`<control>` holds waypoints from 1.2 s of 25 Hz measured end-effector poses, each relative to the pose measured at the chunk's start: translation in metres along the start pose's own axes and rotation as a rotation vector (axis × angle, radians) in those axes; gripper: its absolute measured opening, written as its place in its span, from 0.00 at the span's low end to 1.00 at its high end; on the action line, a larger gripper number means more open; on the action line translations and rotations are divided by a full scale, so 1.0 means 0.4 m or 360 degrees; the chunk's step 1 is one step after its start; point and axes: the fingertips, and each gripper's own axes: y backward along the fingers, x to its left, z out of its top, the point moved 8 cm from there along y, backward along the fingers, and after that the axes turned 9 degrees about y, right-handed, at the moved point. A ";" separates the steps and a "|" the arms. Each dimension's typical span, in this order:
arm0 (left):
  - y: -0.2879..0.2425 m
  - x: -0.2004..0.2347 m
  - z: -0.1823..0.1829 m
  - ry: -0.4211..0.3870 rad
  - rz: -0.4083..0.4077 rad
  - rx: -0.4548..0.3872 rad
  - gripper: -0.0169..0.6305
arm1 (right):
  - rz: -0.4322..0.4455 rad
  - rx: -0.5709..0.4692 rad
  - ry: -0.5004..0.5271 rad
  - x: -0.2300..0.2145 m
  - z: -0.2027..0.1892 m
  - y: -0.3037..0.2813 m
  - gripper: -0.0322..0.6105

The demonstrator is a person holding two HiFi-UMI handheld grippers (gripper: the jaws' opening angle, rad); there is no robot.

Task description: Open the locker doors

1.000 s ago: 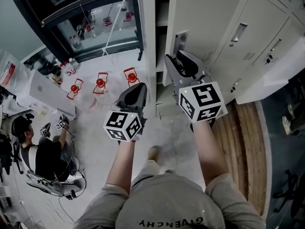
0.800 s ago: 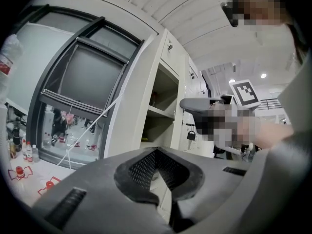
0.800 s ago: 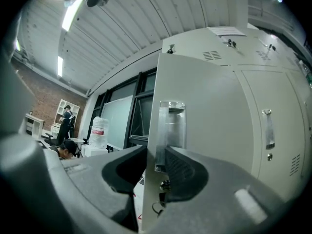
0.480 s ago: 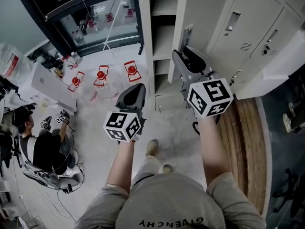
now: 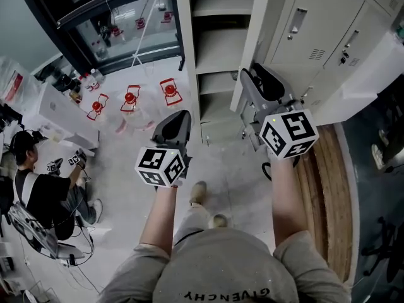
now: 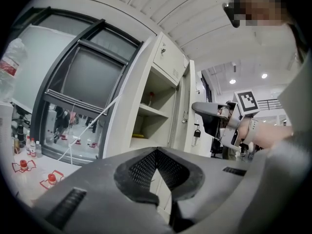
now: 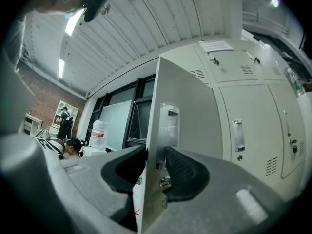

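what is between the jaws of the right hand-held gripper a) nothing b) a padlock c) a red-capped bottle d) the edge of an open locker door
D: the right gripper view shows the edge of the open locker door between the jaws of the right hand-held gripper, which have just been opening.

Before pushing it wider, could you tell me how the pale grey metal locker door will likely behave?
The pale grey metal locker door looks thin and stiff, so it probably swings freely rather than bending. Its smooth painted face may be slippery.
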 end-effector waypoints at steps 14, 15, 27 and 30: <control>0.020 -0.046 -0.009 -0.0016 -0.0007 -0.0013 0.02 | -0.0163 0.0038 0.0087 -0.054 0.008 0.139 0.22; 0.021 -0.050 -0.008 -0.0018 -0.0011 -0.0015 0.02 | -0.0181 0.0041 0.0090 -0.060 0.009 0.150 0.22; 0.017 -0.091 -0.030 -0.0009 -0.0022 -0.0002 0.02 | -0.0436 0.0060 0.0057 -0.170 -0.007 0.285 0.19; 0.010 -0.102 -0.032 -0.0017 -0.0029 0.0000 0.02 | -0.0504 0.0065 0.0049 -0.206 -0.015 0.311 0.17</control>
